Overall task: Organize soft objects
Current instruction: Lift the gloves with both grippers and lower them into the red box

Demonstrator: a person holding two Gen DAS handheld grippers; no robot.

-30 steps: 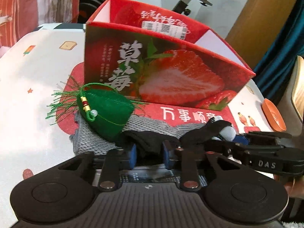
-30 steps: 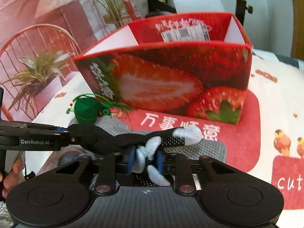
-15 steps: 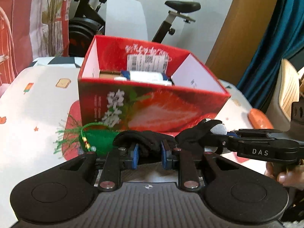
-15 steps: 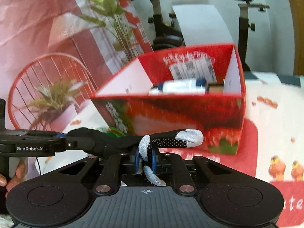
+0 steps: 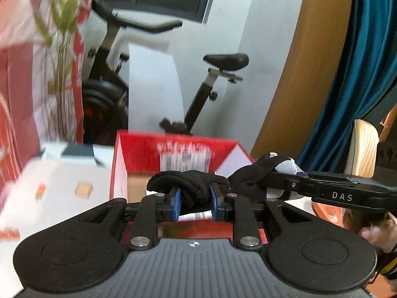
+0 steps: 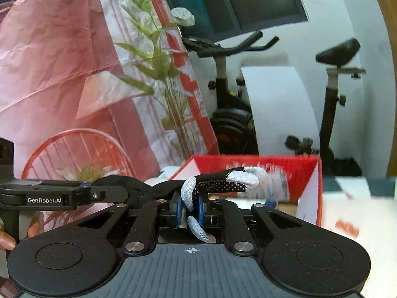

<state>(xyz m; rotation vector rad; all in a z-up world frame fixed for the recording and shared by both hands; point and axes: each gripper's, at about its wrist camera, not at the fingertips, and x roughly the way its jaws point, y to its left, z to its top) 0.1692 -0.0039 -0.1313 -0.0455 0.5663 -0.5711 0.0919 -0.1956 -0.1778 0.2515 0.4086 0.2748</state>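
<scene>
**Black glove held between both grippers, above the red box**

Black knit glove with pale grey fingertips (image 5: 198,186): stretched sideways between the two tools, at centre frame in both wrist views, in front of the open red cardboard box with strawberry print (image 5: 139,149).

Left gripper (image 5: 194,203): blue pads clamped on the bunched black cuff end. In the right wrist view it (image 6: 116,193) enters from the left edge, lying roughly level, a person's hand (image 6: 7,236) under it at lower left.

Right gripper (image 6: 189,208): pads pinched nearly together on a grey fingertip; a second grey finger hangs below the pads, two more point right. In the left wrist view it (image 5: 278,181) comes in level from the right edge, gripping the fingertip end, with fingers of the holding hand (image 5: 377,233) at lower right, cut off by the frame.

Hard to make out: box label and contents are motion-blurred; only a pale brown shape shows inside at left. The box front is hidden behind the gripper bodies. White patterned tablecloth (image 5: 62,193) is smeared. Black exercise bike (image 5: 211,79) stands behind, upper centre.
</scene>
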